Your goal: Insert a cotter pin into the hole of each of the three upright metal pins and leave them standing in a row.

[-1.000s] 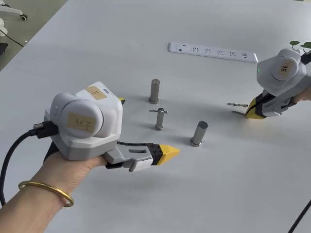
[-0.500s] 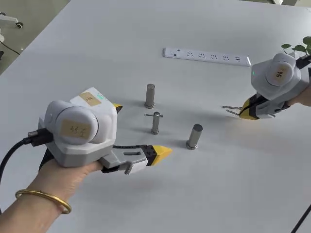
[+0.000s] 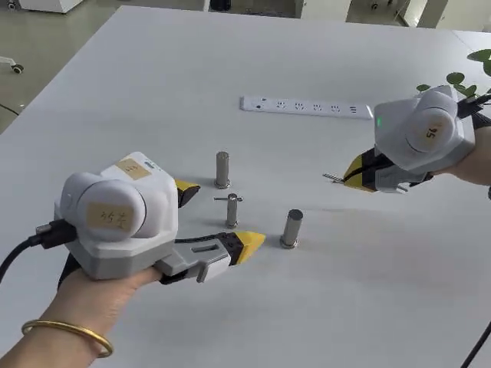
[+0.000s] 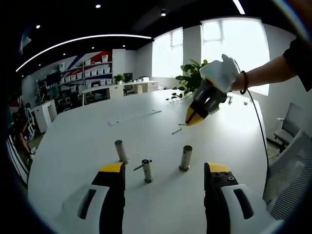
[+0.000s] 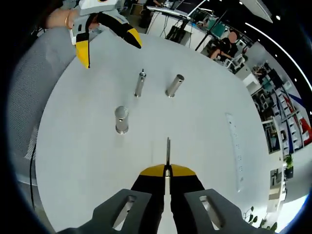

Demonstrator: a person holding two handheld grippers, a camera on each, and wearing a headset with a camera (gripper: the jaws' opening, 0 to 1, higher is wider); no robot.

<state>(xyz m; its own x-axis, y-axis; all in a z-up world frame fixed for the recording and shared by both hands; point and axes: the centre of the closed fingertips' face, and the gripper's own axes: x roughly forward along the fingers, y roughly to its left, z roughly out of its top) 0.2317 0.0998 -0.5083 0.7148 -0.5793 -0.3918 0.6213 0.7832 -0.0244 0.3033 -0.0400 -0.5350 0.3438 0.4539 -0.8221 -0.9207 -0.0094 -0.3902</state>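
White table (image 3: 153, 92) | left tongs (image 4: 165, 168) spread wide, low near upright pins (image 3: 291, 228) | right tongs (image 5: 167, 170) aloft, clamping cotter pin (image 5: 168, 150)

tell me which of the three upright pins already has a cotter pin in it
The middle pin, between the other two: a cotter pin crosses its top. The far pin and the right pin have plain tops.

Right gripper (image 3: 350, 172) sticker (image 3: 434, 132) reads "15" (roughly); left gripper (image 3: 223, 215) sticker unreadable.
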